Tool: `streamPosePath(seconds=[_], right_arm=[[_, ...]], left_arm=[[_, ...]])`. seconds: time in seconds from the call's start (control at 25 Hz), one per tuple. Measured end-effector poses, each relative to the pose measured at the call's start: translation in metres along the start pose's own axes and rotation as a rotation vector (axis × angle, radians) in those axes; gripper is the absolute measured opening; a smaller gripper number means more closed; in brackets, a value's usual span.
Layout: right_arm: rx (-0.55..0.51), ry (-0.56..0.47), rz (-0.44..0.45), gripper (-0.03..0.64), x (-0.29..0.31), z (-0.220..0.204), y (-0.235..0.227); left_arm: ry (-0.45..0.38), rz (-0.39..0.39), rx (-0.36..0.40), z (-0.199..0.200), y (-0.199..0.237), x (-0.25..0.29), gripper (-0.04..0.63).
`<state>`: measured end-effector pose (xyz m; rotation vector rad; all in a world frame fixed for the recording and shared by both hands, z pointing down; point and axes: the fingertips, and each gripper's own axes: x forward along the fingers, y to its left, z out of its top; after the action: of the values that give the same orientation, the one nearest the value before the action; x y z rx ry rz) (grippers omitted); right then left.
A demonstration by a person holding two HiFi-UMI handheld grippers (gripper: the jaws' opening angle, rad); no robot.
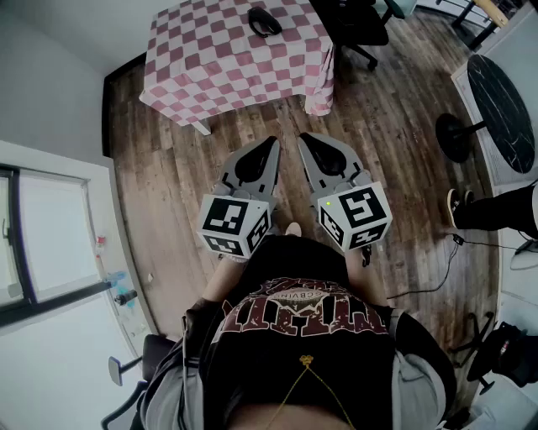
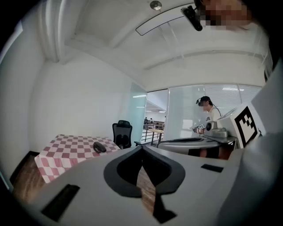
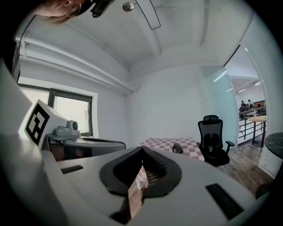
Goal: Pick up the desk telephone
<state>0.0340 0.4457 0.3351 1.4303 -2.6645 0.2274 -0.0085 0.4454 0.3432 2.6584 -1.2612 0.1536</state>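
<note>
The desk telephone [image 1: 265, 22] is a black set lying on a table with a pink-and-white checked cloth [image 1: 210, 63] at the far side of the room. It shows small in the left gripper view [image 2: 99, 147] and in the right gripper view [image 3: 177, 148]. I hold both grippers side by side close to my body, well short of the table, above the wooden floor. The left gripper [image 1: 271, 143] [image 2: 142, 148] is shut with nothing in it. The right gripper [image 1: 303, 138] [image 3: 142, 149] is shut and empty too.
A black office chair [image 1: 353, 21] [image 3: 212, 137] stands right of the checked table. A round black table [image 1: 500, 76] is at the far right, with another person's legs [image 1: 496, 208] beside it. A window [image 1: 46, 243] fills the left wall. A cable [image 1: 437, 277] lies on the floor.
</note>
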Motion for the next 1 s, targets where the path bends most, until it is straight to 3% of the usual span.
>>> streamPosePath(seconds=[0.48,1.0], right_arm=[[0.006,0.003,-0.01,0.018,0.032,0.001,-0.025],[-0.008,0.029,-0.041,0.018,0.119,0.017,-0.068]], left_arm=[[0.02,-0.029,0.018,0.0,0.024,0.035,0.008],[0.024,-0.088,0.033,0.017,0.093,0.103,0.008]])
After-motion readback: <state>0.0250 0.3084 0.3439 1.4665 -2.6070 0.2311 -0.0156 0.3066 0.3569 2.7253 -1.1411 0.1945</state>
